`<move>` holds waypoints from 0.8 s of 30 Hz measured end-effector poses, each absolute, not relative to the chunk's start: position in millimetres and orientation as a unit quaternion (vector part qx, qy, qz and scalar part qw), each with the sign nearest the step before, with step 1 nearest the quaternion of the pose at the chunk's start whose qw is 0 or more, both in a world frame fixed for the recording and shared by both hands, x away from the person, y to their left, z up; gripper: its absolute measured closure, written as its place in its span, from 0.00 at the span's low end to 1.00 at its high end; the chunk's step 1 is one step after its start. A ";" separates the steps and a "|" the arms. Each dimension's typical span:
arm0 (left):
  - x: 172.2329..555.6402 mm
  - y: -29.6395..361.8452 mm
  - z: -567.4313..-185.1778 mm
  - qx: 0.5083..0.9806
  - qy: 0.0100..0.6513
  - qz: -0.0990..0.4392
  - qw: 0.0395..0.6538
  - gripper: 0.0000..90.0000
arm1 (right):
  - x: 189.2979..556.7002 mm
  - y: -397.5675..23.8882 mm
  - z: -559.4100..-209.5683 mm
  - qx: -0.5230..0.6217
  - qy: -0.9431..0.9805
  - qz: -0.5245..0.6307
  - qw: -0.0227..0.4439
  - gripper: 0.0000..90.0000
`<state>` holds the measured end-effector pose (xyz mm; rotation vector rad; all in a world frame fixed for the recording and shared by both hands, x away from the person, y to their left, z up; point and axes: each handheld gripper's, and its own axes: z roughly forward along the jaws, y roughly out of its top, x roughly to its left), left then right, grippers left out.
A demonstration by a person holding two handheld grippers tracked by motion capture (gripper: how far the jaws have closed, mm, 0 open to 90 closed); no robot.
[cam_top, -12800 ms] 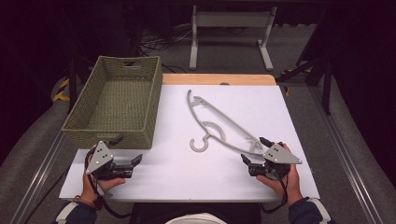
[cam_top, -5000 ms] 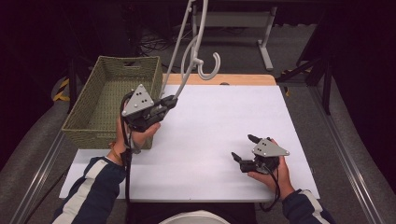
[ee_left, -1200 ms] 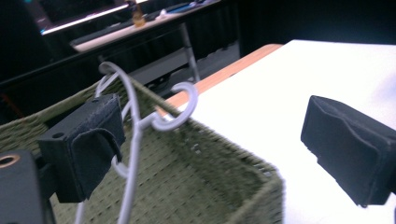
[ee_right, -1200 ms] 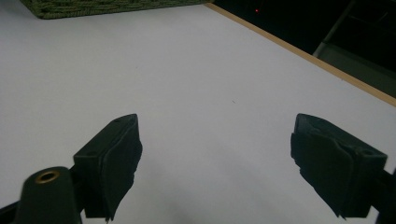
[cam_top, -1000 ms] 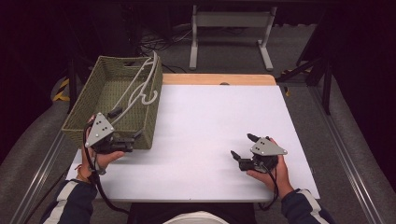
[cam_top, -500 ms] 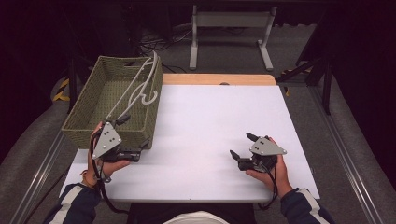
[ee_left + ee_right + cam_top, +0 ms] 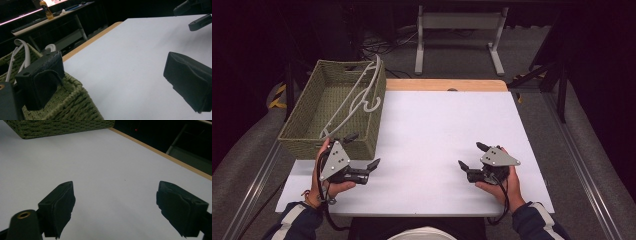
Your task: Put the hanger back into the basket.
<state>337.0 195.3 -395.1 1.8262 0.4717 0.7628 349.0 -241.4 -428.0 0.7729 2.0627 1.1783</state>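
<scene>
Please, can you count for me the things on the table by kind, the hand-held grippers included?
Woven green basket: 1
White clothes hanger, lying in the basket with one end over its rim: 1
Grippers, left gripper and right gripper, both with jaws apart and holding nothing: 2
Total: 4

The white table (image 7: 447,130) spreads out under me, with a bare wooden strip (image 7: 444,85) along its far edge. Beyond that edge I see a pale metal stand (image 7: 459,20) on the grey floor (image 7: 557,130), and loose cables (image 7: 382,45) lying left of its feet. A metal rail (image 7: 592,175) runs along the table's right side. Farther off, I see an orange bottle (image 7: 46,10) upright on a dark desk (image 7: 37,21).
</scene>
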 end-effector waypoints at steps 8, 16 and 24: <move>329.5 188.6 -408.2 0.773 0.202 0.306 0.517 0.05 | 344.9 -238.1 -426.9 0.295 0.780 0.448 0.321 0.18; 333.9 188.0 -425.5 0.791 0.207 0.298 0.492 0.05 | 335.2 -231.9 -426.6 0.286 0.785 0.443 0.325 0.17; 336.7 201.9 -446.7 0.799 0.242 0.280 0.474 0.07 | 324.6 -231.3 -429.1 0.287 0.787 0.435 0.330 0.16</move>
